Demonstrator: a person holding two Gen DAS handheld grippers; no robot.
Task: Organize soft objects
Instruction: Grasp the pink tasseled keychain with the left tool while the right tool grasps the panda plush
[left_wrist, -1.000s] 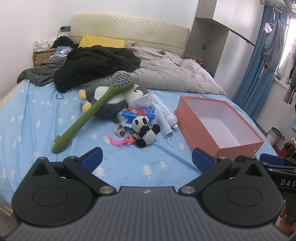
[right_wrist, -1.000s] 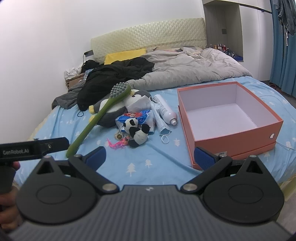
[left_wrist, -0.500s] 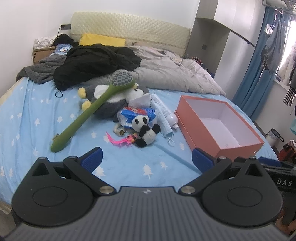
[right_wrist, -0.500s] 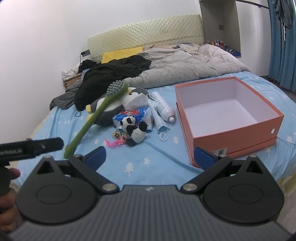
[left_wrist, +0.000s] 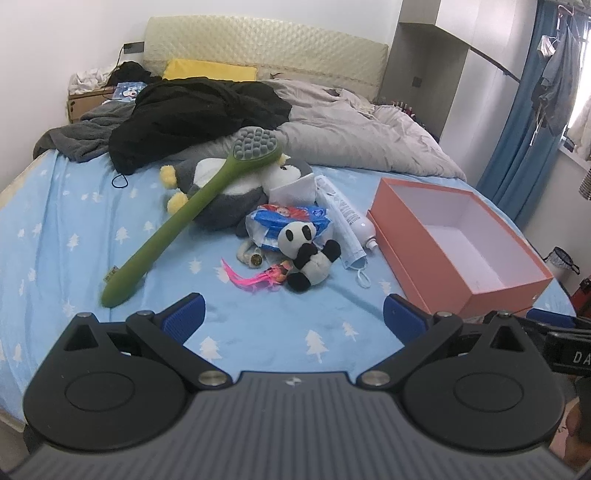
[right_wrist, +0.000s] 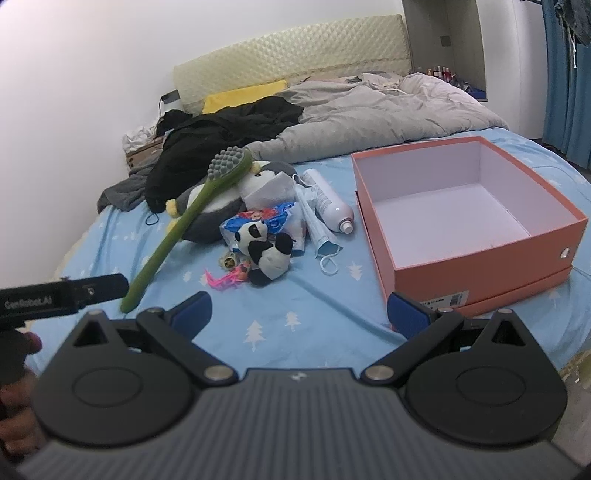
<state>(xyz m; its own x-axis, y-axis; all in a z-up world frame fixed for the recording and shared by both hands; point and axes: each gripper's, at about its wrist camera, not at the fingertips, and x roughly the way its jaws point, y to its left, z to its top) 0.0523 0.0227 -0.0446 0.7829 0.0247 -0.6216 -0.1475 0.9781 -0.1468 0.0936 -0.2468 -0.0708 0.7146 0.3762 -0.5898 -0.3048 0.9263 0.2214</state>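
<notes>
A small panda plush (left_wrist: 307, 254) (right_wrist: 265, 249) lies in the middle of the blue bedsheet. Behind it lies a grey penguin plush (left_wrist: 225, 192) (right_wrist: 216, 206) with a long green brush (left_wrist: 184, 218) (right_wrist: 184, 225) resting across it. An open, empty orange box (left_wrist: 458, 240) (right_wrist: 469, 221) stands to the right. My left gripper (left_wrist: 293, 314) is open and empty, near the bed's front edge, short of the panda. My right gripper (right_wrist: 299, 312) is open and empty, between the panda and the box.
Beside the panda lie a blue snack bag (left_wrist: 288, 218), a pink toy (left_wrist: 258, 277), a face mask (left_wrist: 351, 240) and a white bottle (left_wrist: 347, 210). Black clothes (left_wrist: 192, 110) and a grey duvet (left_wrist: 354, 140) cover the far bed. Blue curtains (left_wrist: 517, 147) hang at right.
Both grippers have drifted slightly forward and left over the bed, so the pile sits a little nearer. Both stay open. Nothing on the bed has moved.
</notes>
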